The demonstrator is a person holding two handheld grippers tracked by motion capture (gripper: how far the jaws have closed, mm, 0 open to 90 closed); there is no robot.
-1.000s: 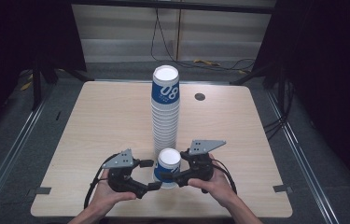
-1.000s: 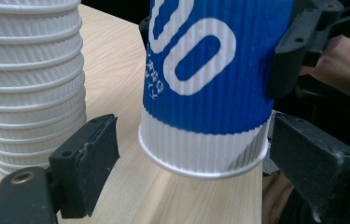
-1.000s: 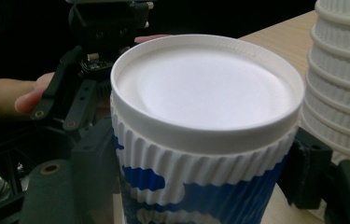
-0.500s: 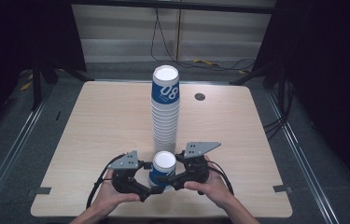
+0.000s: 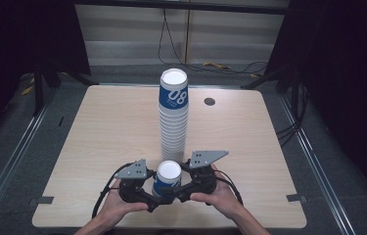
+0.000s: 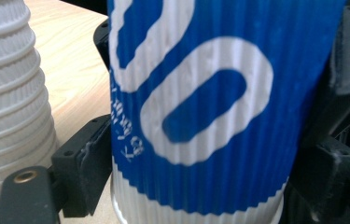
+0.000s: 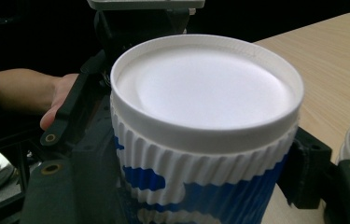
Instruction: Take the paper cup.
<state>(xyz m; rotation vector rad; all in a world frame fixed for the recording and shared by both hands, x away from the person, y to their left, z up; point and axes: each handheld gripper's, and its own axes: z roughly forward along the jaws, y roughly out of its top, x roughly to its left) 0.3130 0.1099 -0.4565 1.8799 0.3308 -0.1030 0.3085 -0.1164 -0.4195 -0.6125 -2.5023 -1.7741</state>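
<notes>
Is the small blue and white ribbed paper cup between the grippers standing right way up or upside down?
Upside down. The blue and white ribbed paper cup shows a closed, recessed white base on top, and its printed numerals read inverted in the left gripper view.

Blue-and-white ribbed cup [image 5: 167,177], pale wood table [image 5: 98,137]

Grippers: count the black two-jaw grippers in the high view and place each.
2. The left black two-jaw gripper sits left of the blue-and-white ribbed paper cup; the right black two-jaw gripper sits on its right, both at the near table edge.
</notes>
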